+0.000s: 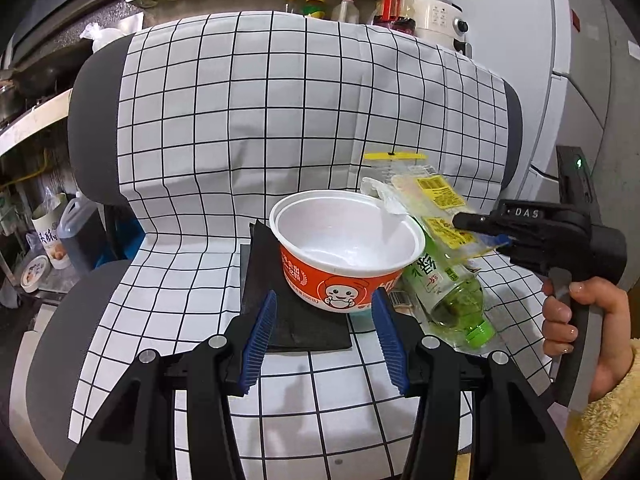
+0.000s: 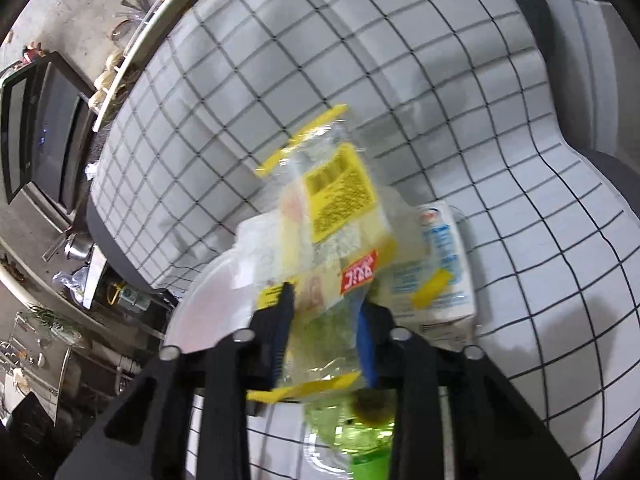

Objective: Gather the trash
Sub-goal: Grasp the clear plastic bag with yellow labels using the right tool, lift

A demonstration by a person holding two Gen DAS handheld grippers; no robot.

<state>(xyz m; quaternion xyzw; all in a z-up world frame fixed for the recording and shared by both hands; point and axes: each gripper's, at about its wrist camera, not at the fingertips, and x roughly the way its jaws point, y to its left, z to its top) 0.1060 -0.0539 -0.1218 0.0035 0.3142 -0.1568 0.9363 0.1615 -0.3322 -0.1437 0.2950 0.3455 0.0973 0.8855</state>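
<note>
Clear plastic wrapper [image 2: 332,216] with yellow labels sits between the right gripper [image 2: 324,312] jaws; pads press on its near end, so the jaws grip it. Wrapper sticks out away from the camera, tilted up and left in the right wrist view. That view is blurred, fine detail unreadable.

In the left wrist view the right gripper [image 1: 476,226] comes in from the right, held by a hand [image 1: 580,320] in a fluffy cream sleeve [image 1: 604,420]. Its tip is on the wrapper [image 1: 436,200], just right of the bowl.

Left gripper [image 1: 320,344] jaws are open, nothing between the blue pads. They hang near the camera side of the orange-and-white paper bowl [image 1: 344,252], not touching it. Bowl is upright, empty, white inside, and stands on a black napkin [image 1: 280,304].

Green plastic bottle [image 1: 448,288] lies on its side just right of the bowl, cap [image 1: 480,332] toward the near right. Wrapper lies over the far part of the bottle. In the right wrist view the bottle [image 2: 352,420] shows directly under the jaws, green cap at the bottom edge.

White carton [image 2: 440,272] with blue print lies right of the wrapper, beside the bottle. Bowl rim [image 2: 208,300] shows on the left of the same view.

All trash sits on a checked cloth [image 1: 240,128], white with black grid, draped over a grey seat [image 1: 96,128] and its back. Shelves with bottles and jars [image 1: 320,4] run along the far side, behind the seat back.
</note>
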